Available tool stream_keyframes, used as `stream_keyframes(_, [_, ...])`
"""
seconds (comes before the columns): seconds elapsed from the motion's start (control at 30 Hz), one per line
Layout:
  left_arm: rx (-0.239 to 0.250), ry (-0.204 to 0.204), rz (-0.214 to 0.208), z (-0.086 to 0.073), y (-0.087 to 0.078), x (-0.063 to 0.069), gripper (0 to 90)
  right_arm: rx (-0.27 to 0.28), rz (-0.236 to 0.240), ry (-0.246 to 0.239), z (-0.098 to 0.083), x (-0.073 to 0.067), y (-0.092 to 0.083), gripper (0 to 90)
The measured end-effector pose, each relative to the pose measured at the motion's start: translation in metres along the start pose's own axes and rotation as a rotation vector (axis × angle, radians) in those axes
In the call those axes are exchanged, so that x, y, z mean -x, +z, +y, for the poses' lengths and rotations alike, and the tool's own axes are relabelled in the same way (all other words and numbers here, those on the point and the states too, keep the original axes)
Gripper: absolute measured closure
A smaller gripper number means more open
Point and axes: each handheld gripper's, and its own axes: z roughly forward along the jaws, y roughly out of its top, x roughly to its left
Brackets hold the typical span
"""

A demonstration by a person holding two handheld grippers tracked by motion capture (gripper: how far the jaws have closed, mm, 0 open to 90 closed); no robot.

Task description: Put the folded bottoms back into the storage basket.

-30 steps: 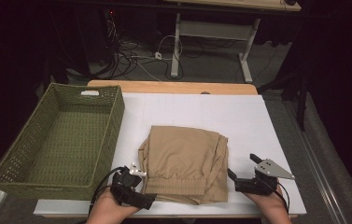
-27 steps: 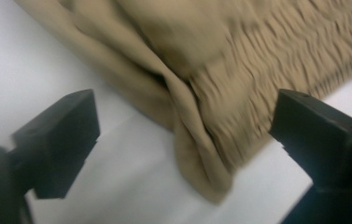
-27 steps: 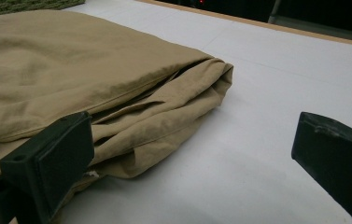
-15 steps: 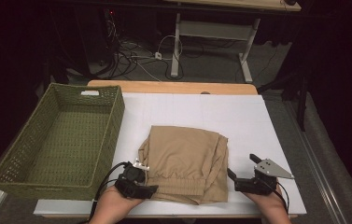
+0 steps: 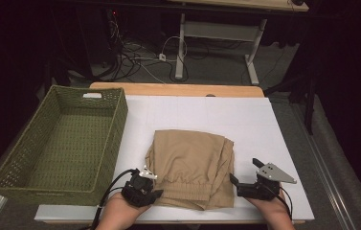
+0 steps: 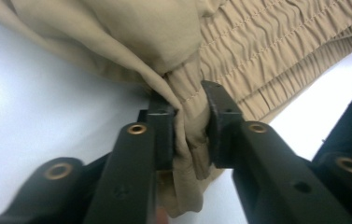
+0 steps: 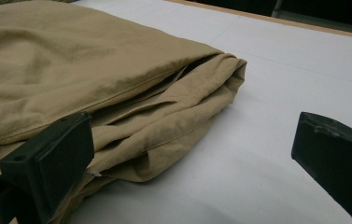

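A folded tan garment with an elastic waistband lies on the white table sheet, near the front edge. My left gripper sits at the garment's front left corner. Its jaws have just been closing and are now shut on a bunched fold of the waistband, seen in the left gripper view. My right gripper rests at the garment's right edge, open. One of its fingers lies against the layered cloth, while the other stands over bare sheet.
A green woven basket stands empty on the left of the table, right beside the garment's side. Beyond the table's wooden far edge are a desk frame and floor cables. Bare sheet stretches behind and to the right of the garment.
The left gripper's jaws have gone from open to shut on the garment's front left corner, after shifting slightly toward it. The right gripper has not moved.
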Motion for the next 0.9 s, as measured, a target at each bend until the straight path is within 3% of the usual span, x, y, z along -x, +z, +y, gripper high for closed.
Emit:
stream_keyframes(0.23, [0.004, 0.015, -0.006, 0.001, -0.004, -0.001, 77.3, 0.005, 0.002, -0.006, 0.001, 0.000, 0.000, 0.3])
stream_keyframes(0.4, [0.022, 0.018, 0.016, 0.000, -0.016, -0.001, 77.3, 0.004, 0.011, 0.001, 0.002, 0.002, -0.002, 0.3])
stream_keyframes(0.5, [0.003, 0.036, 0.043, -0.005, -0.023, 0.000, 77.2, 0.007, 0.009, 0.010, 0.002, 0.003, -0.004, 0.3])
stream_keyframes(0.67, [-0.030, 0.034, 0.044, -0.013, -0.026, -0.004, 77.0, 0.018, 0.018, 0.017, 0.002, 0.001, -0.006, 0.3])
stream_keyframes(0.8, [-0.043, 0.041, 0.054, -0.013, -0.021, -0.003, 76.9, 0.029, 0.019, 0.006, 0.004, -0.003, -0.008, 0.3])
stream_keyframes(0.9, [-0.042, 0.016, 0.027, -0.013, -0.015, -0.007, 76.9, 0.028, -0.002, -0.052, 0.006, -0.011, -0.010, 0.4])
